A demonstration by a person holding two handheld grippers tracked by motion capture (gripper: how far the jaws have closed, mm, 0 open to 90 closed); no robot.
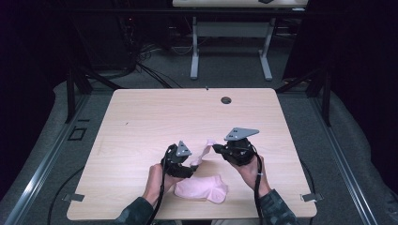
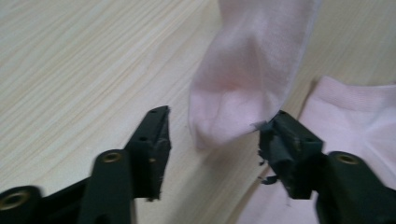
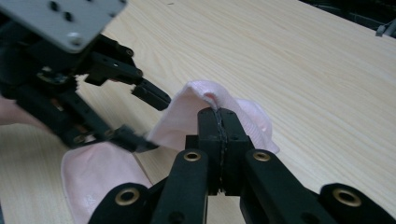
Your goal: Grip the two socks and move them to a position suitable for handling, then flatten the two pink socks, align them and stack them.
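Table (image 1: 155,117): pale wood grain, rounded corners, dark grommet hole (image 1: 226,100) near far edge.

Flat sock (image 1: 202,188): pale pink, soft knit, lying on table near front edge, just beside our left hand (image 1: 157,176).

Lifted sock (image 1: 203,151): same pink, hanging stretched between both tools above table.

We are holding right tool (image 3: 219,122) with jaws together, clamped on lifted sock's upper fold.

We are holding left tool (image 2: 212,135) with jaws apart, straddling lifted sock's lower end; one jaw touching fabric.

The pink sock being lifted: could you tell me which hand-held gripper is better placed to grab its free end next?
Left hand-held gripper: its jaws stand open around the lifted pink sock; the right hand-held gripper is already shut on it.
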